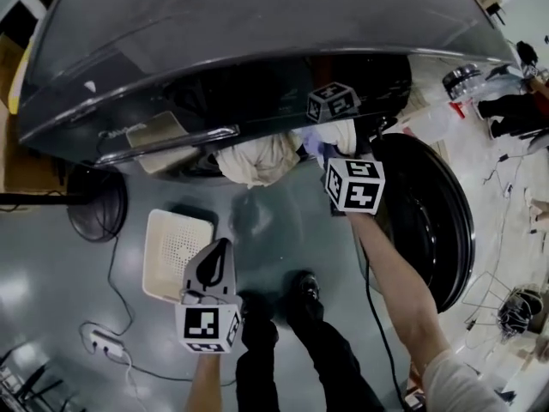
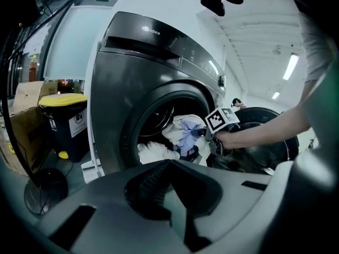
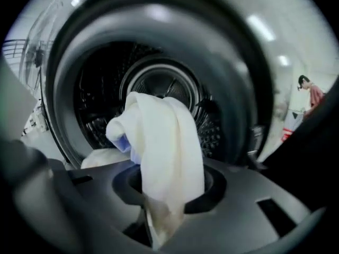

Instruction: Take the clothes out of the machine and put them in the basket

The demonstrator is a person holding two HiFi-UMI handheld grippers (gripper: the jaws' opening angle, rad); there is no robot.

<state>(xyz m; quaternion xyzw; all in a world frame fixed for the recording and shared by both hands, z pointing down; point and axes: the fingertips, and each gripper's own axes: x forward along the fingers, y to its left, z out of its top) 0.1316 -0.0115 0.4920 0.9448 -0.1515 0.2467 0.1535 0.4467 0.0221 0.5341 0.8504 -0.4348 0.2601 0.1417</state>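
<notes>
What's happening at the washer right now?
A person is unloading the washer. The right gripper is shut on a white cloth at the drum's mouth, and more clothes lie in the opening. The left gripper is shut with nothing in it, held back above the floor beside the basket. No clothes show in the basket.
</notes>
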